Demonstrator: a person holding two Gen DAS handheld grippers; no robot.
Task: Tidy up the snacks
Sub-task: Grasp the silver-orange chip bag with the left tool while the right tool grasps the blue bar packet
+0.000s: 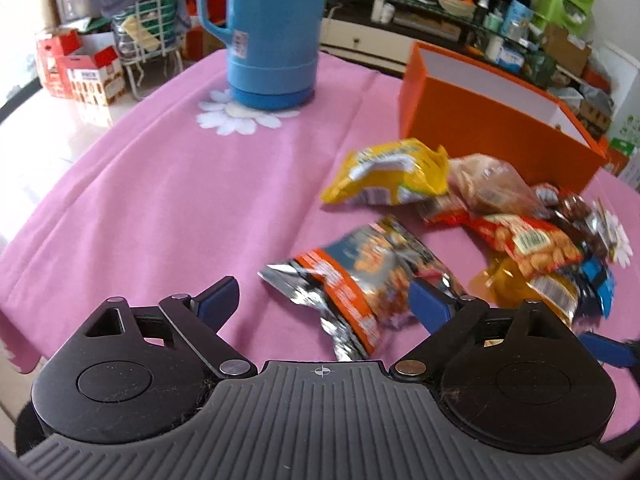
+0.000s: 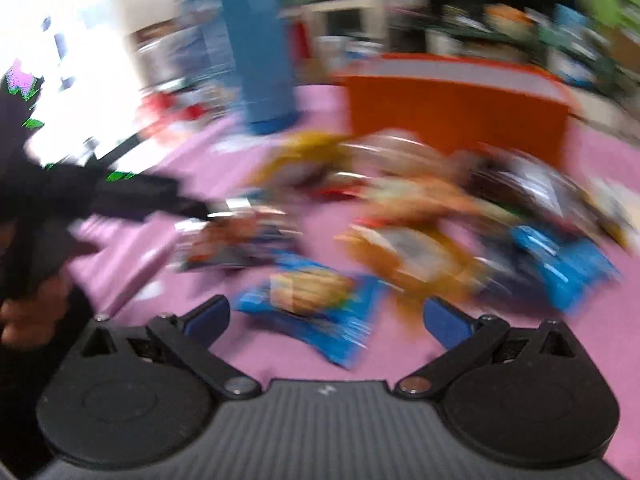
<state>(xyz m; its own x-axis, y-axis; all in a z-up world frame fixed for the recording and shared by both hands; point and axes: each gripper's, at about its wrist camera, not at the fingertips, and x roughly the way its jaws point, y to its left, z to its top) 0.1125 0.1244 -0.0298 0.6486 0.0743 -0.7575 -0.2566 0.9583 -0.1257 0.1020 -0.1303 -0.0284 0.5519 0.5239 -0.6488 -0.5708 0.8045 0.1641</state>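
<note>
- Silver-and-orange snack packet [image 1: 360, 280]: crumpled, lying flat on the pink tablecloth [image 1: 160, 200].
- Yellow packet [image 1: 388, 174]: lying just before the orange box [image 1: 492, 128].
- Red peanut packet [image 1: 528, 244]: in the pile toward the table's right edge.
- Blue packet [image 2: 316, 312]: flat, blurred.

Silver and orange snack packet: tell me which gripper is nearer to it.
Left. The silver and orange snack packet lies between the left gripper's open jaws. The right gripper hangs over a blue packet beside it.

You've got a blue jug [image 1: 269, 32] sitting on the pink cloth [image 1: 160, 184], red boxes [image 1: 80, 68] and a wire basket [image 1: 150, 28] behind it.
</note>
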